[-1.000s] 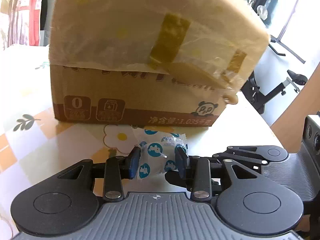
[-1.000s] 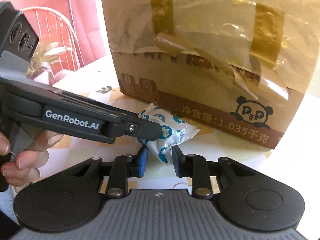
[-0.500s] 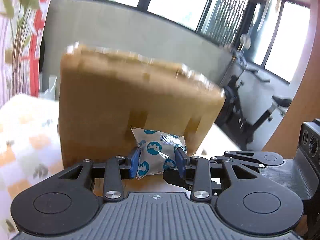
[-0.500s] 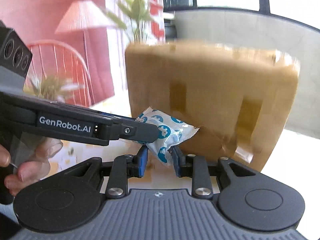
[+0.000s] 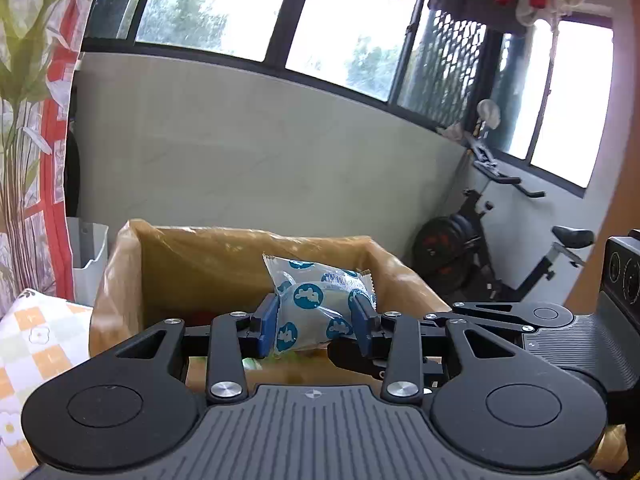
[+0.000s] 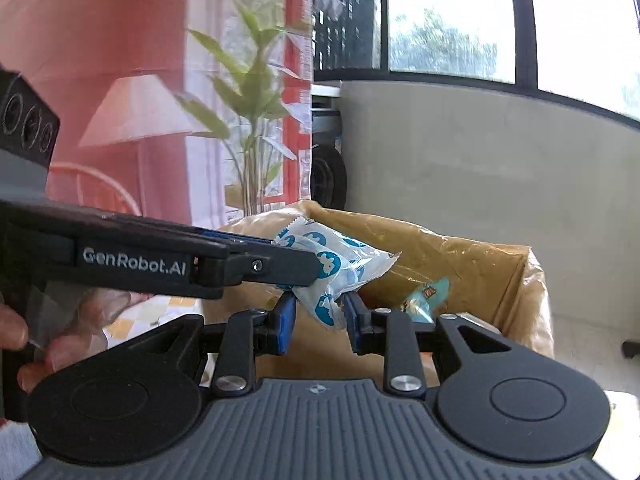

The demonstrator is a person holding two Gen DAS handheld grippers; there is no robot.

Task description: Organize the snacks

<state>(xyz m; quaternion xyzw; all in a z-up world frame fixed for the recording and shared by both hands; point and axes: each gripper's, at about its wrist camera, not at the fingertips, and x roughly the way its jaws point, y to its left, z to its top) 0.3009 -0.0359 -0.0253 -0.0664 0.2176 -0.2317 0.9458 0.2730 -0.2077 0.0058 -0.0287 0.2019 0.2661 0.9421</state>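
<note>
By a wide window, both the left gripper and right gripper pinch one snack packet above the open cardboard box just ahead of the fingers, already holding snacks; dropping it in remains.

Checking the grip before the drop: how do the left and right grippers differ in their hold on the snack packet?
The left gripper clamps the packet's plump middle, jaws wider apart. The right gripper pinches its thinner lower end, jaws closer together. Both are shut on the same packet, above the open box.
</note>
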